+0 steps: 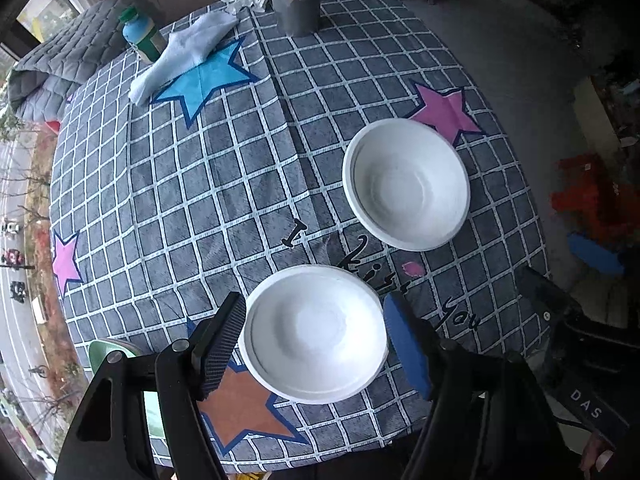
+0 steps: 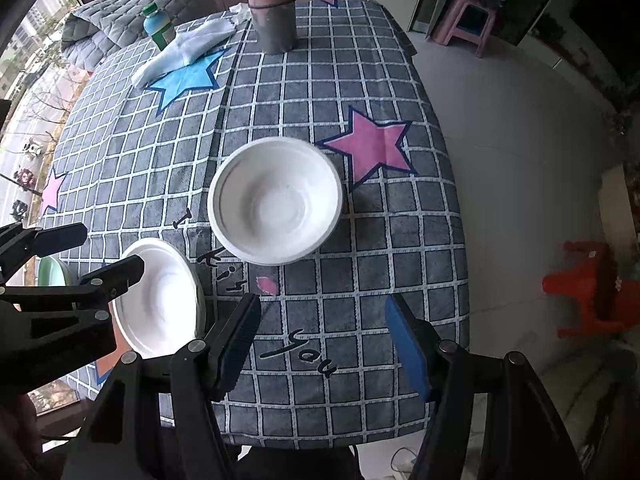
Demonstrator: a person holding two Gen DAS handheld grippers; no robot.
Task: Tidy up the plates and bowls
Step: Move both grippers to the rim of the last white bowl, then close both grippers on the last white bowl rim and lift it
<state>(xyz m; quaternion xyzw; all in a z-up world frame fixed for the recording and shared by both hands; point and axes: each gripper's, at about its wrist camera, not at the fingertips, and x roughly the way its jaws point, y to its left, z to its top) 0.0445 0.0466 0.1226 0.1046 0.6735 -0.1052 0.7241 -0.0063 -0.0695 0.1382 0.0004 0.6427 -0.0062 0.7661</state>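
A shallow white dish (image 1: 316,334) rests on the checked tablecloth (image 1: 200,184) near the front edge, over an orange star. My left gripper (image 1: 316,308) points down at it, open, one finger on each side of the rim in the left wrist view. The right wrist view shows the left gripper (image 2: 110,248) hovering above that dish (image 2: 160,304). A deeper white bowl (image 1: 406,184) stands farther right, beside a pink star. My right gripper (image 2: 322,308) is open over bare cloth, just in front of that bowl (image 2: 276,200), with nothing between its fingers.
A green plate (image 2: 54,272) sits at the table's left edge. At the far end stand a thick pipe (image 2: 272,8), a green-capped bottle (image 2: 160,28) and a white cloth (image 2: 184,50). A grey quilt (image 1: 68,52) lies beyond. A red stool (image 2: 588,284) stands on the floor to the right.
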